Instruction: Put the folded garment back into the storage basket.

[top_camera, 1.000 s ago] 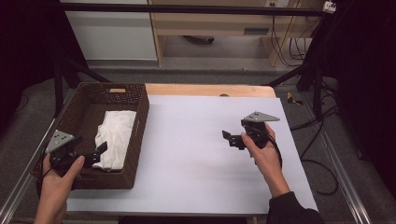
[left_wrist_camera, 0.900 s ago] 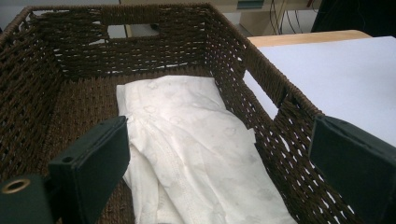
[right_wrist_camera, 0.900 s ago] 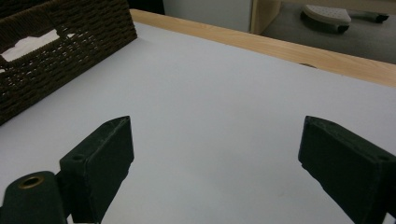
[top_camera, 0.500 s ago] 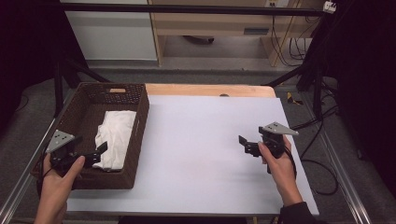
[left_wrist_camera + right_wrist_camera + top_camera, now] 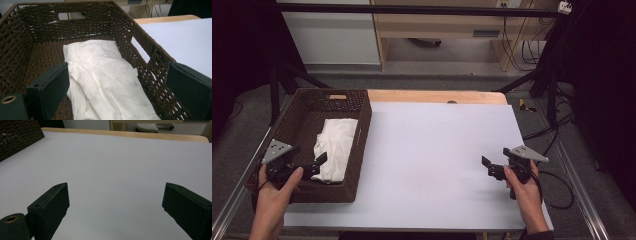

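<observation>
**Both grippers open, white cloth lying in the wicker basket**

Nearest the camera in the high view, the person's two hands come up from the bottom edge. The left gripper (image 5: 318, 164) hangs over the near end of the brown wicker basket (image 5: 362, 135), its jaws spread wide with nothing between them. In the left gripper view the jaws stand either side of the white cloth (image 5: 105, 82); one jaw is just above the cloth's near left edge, though whether it touches the fabric is hard to tell from this angle. The other jaw sits over the basket's side wall.

The right gripper (image 5: 492, 167) is well apart from the basket, low over the white table cover (image 5: 437, 150) near its right edge. Its jaws are also wide apart and hold nothing, with bare cover between them in the right gripper view.

The cloth is folded loosely and lies lengthwise on the basket floor, along the wall nearest the table's middle. Farther off, the basket's far wall has a handle cutout (image 5: 338, 96). Beyond the cover runs a strip of wooden tabletop (image 5: 432, 96).
</observation>
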Available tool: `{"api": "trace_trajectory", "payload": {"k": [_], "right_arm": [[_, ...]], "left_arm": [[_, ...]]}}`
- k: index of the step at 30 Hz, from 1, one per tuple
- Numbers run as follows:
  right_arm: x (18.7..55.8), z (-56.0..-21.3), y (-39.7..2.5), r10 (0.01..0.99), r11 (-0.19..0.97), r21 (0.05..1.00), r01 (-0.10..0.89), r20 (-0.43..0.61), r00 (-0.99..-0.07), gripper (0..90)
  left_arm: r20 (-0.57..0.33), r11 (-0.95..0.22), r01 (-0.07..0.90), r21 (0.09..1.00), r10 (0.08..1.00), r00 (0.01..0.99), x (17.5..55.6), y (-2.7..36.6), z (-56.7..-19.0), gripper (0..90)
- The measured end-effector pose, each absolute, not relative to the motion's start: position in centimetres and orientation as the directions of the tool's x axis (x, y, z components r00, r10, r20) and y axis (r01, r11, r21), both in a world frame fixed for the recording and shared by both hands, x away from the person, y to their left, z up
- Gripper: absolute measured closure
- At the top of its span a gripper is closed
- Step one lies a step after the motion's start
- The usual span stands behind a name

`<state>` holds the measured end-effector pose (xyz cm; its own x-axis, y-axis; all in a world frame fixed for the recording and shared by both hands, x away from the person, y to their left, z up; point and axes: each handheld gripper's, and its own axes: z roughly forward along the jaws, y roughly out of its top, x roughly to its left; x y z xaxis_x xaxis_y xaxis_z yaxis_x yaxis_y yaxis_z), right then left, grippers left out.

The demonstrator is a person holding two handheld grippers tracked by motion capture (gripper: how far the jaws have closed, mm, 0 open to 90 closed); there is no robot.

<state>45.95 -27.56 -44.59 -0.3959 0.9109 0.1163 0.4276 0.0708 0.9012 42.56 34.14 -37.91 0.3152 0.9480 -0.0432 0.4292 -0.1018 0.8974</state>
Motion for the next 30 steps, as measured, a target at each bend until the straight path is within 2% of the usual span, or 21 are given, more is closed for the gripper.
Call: {"api": "trace_trajectory", "payload": {"k": [17,30], "right_arm": [[43.1,-46.1,-29.2,0.914,0.005,0.918,0.397,0.157,-0.374,6.9],[42.2,-47.1,-28.8,0.907,0.012,0.931,0.365,0.143,-0.395,6.4]], "left_arm": [[-0.040,-0.100,0.422,0.901,0.950,0.309,42.5,34.1,-37.9,5.5],[-0.033,-0.107,0.423,0.900,0.950,0.312,42.5,34.0,-38.0,5.5]]}}
